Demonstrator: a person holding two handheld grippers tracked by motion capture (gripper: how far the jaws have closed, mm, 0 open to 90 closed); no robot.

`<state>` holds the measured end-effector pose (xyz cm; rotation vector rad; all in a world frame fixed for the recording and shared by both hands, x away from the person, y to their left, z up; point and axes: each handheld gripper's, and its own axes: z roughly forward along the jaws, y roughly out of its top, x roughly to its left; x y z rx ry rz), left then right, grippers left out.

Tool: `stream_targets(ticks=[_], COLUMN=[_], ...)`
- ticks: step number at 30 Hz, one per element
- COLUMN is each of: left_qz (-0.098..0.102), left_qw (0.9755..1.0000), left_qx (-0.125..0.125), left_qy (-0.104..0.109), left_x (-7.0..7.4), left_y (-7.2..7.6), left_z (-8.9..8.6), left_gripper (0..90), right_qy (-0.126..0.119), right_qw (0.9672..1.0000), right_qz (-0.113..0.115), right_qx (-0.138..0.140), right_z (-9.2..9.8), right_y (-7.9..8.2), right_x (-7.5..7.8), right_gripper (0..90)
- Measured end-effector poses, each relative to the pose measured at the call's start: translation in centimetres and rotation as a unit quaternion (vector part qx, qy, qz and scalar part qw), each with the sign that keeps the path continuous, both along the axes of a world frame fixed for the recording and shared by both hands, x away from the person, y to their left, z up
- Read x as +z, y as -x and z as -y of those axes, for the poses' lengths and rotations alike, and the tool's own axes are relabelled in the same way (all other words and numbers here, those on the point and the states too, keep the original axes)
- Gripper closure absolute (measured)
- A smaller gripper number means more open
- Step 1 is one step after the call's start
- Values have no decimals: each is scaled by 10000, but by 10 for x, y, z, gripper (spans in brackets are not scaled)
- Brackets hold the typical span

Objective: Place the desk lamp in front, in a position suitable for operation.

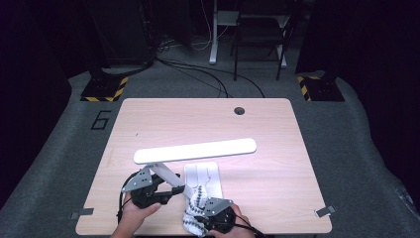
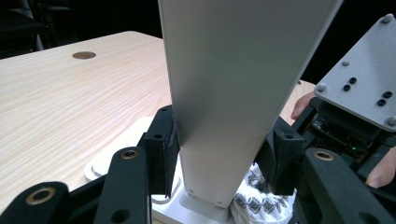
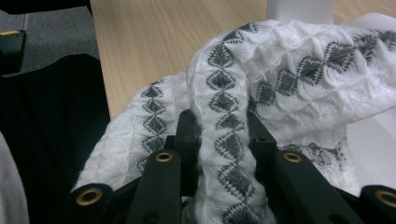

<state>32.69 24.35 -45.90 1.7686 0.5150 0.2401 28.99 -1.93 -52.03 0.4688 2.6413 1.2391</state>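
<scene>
Dark room, pale wood counter, lit white lamp standing at its near edge, left tongs clamped level on the lamp's slanted arm, right tongs pinched shut on a patterned cloth bunched against the lamp's base.

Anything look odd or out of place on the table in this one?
Nothing damaged or spilled. The only untidy item is the patterned cloth, bunched at the lamp base and pinched in the right claw; the left claw clamps the lamp arm.
</scene>
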Motion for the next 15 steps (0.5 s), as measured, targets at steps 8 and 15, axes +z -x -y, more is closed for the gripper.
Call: stream_targets(ticks=[8, 15], left_qz=[-7, -3], left_qw=[10000, 10000], left_qx=[-12, -18], left_qy=[-33, -33], left_x=[0, 0], left_y=[0, 0], left_z=[0, 0], left_gripper=[537, 536], right_qy=[51, 88], right_qw=[9998, 9990], right_qz=[-172, -278], right_qx=[-131, -336], right_z=[15, 38], right_y=[-5, -8], right_x=[2, 3], right_gripper=[720, 719])
